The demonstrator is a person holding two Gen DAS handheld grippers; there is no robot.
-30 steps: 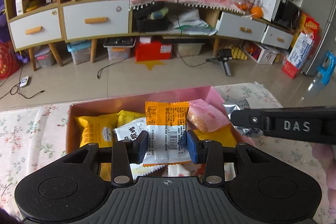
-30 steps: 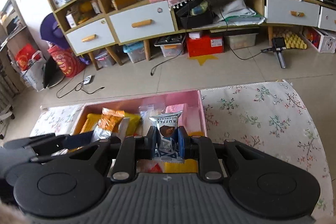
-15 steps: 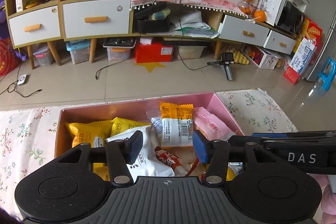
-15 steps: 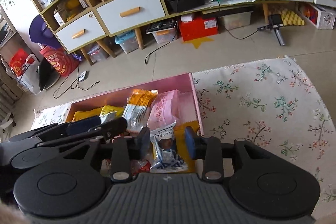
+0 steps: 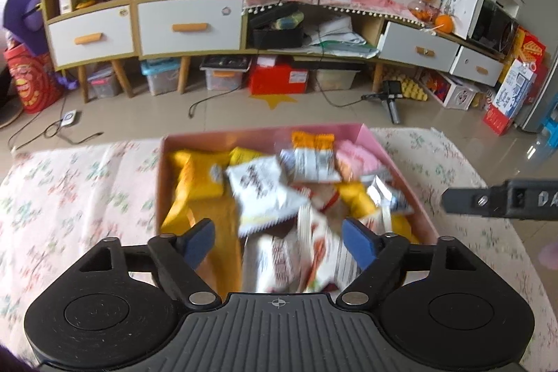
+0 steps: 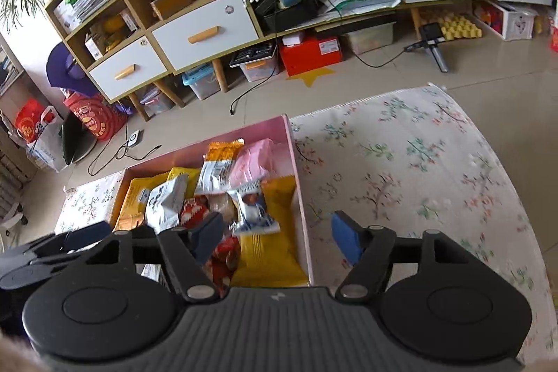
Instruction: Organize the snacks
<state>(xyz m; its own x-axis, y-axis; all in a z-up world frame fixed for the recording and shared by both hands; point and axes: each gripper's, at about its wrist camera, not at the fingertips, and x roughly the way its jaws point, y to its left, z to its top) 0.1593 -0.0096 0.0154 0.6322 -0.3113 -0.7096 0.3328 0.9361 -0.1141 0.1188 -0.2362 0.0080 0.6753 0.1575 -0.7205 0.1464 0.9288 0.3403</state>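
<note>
Pink cardboard box sits on a floral cloth, crowded with snack packets whose print is smeared by blur in the left wrist view. The left gripper hangs over the near end of the box, its jaws just opened wide and gripping nothing; the orange-and-white barcode packet lies loose at the far end beside a pink packet. The right gripper straddles the box's right wall, jaws also just opened and empty, the blue-and-white chocolate packet lying free on a yellow packet. The gripper bodies hide the box's near edge
</note>
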